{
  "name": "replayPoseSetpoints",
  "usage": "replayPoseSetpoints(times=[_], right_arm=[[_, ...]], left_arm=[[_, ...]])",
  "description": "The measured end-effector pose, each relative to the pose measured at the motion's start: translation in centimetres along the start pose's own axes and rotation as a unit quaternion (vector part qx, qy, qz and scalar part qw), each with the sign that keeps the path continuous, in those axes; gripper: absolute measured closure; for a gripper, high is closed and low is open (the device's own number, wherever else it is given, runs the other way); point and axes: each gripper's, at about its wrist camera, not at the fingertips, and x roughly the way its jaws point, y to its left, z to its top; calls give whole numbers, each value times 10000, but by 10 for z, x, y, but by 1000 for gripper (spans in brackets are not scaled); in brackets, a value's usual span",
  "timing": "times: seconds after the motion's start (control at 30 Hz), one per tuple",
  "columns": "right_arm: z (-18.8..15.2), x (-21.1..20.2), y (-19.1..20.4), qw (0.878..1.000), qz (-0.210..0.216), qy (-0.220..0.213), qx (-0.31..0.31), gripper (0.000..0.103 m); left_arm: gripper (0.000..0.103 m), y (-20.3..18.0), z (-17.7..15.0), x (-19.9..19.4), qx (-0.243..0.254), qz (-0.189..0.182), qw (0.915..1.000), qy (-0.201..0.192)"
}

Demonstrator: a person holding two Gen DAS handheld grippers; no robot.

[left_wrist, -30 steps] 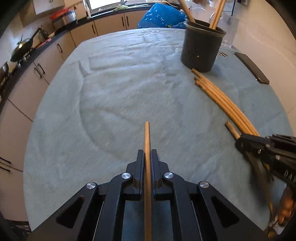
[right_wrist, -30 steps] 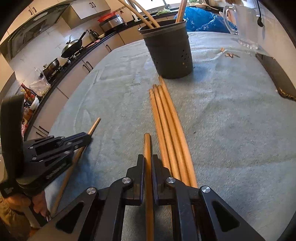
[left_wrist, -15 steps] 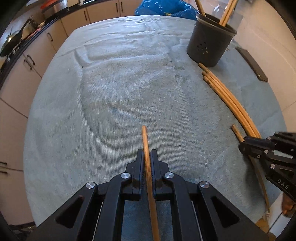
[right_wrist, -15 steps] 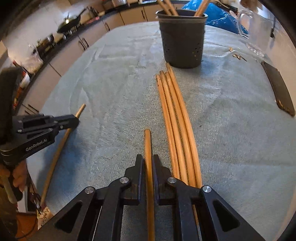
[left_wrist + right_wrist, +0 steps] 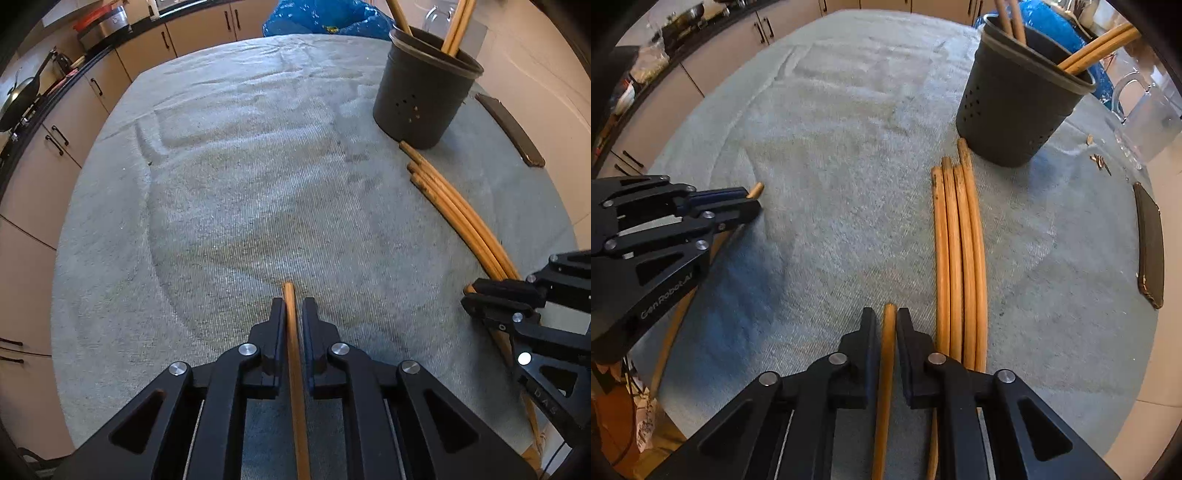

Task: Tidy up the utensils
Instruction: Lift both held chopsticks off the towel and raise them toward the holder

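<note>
My left gripper (image 5: 293, 308) is shut on a long wooden chopstick (image 5: 295, 369) whose tip pokes out past the fingers above the grey cloth (image 5: 240, 192). The right gripper (image 5: 885, 319) is likewise shut on another wooden chopstick (image 5: 886, 369). Several more chopsticks (image 5: 958, 258) lie side by side on the cloth just right of it, reaching toward a dark perforated holder (image 5: 1015, 110) that has chopsticks standing in it. From the left wrist view the holder (image 5: 424, 96) sits at the far right, the loose chopsticks (image 5: 458, 218) lie below it, and the right gripper (image 5: 480, 295) is at the right edge.
A dark flat phone-like slab (image 5: 1150, 247) lies at the cloth's right edge. A clear glass jug (image 5: 1148, 122) and a blue bag (image 5: 325, 18) stand behind the holder. Kitchen cabinets (image 5: 37, 166) and a counter with a pan run along the left, past the table's edge.
Both grippers have shifted over the cloth with their chopsticks still clamped. The right gripper has rolled, so the holder now sits up right in its view instead of straight ahead.
</note>
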Motion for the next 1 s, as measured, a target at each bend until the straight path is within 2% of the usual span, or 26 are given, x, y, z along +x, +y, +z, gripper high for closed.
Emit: replayPoseSetpoints(times=[0.07, 0.2, 0.4, 0.47, 0.6, 0.67, 0.87, 1.0], right_arm=[[-6, -5, -6, 9994, 181, -232, 159, 95], [-21, -33, -21, 9943, 380, -921, 392, 95], [-37, -95, -35, 9746, 493, -2082, 668, 95], [-40, -109, -46, 9673, 553, -2350, 780, 95], [-47, -131, -57, 9532, 722, -2769, 980, 95], [-53, -140, -63, 9465, 829, -2921, 1092, 95], [-62, -173, -70, 9263, 978, -3410, 1268, 95], [-66, -188, -73, 9181, 1025, -3600, 1302, 95]], left_arm=[[98, 3, -5, -3, -187, 27, 9998, -111], [98, 12, -19, -25, -642, -332, 9964, -450], [98, 4, -32, -84, -818, -424, 9869, -1324], [98, 0, -34, -103, -814, -402, 9820, -1659], [98, -14, -40, -144, -754, -325, 9669, -2415], [98, -19, -40, -161, -778, -402, 9601, -2657], [98, -27, -35, -188, -798, -797, 9432, -3124], [98, -35, -34, -204, -756, -981, 9319, -3408]])
